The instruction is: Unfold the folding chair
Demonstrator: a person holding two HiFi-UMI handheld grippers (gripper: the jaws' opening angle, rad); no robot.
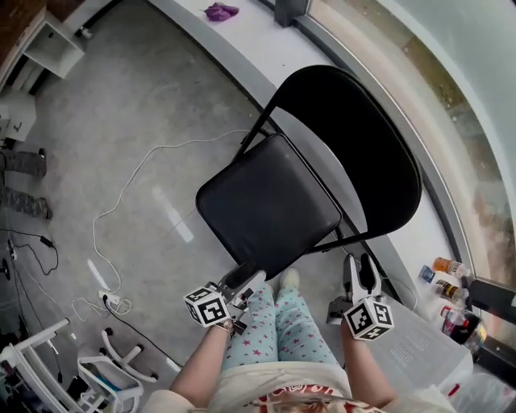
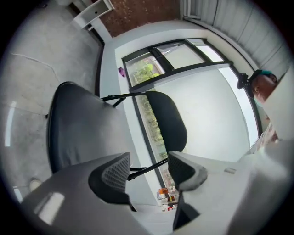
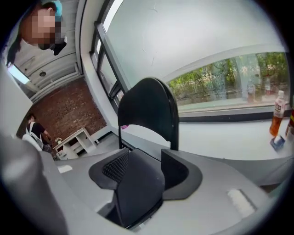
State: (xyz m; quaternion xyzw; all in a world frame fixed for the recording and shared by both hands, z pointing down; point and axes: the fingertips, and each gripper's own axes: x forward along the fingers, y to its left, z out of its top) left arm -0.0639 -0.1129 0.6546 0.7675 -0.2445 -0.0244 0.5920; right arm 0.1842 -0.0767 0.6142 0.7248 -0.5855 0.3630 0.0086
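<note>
Black folding chair (image 1: 270, 206) stands open; left gripper (image 1: 246, 282) and right gripper (image 1: 360, 268) gape, clasping nothing. Unfolding looks done; just back away.

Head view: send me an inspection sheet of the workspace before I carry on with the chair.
Surface: grey concrete floor.
Job's things: black folding chair stands open, seat down, backrest toward the window ledge.
Clutter: purple item on the ledge; bottles at the right.
Grippers: left gripper at the seat's front corner, jaws apart; right gripper beside the chair's right side, jaws apart, seat showing in the gap.
Cables: white cable snakes across the floor; black cable at the left edge.
Surroundings: white shelf, windows beyond the ledge.
</note>
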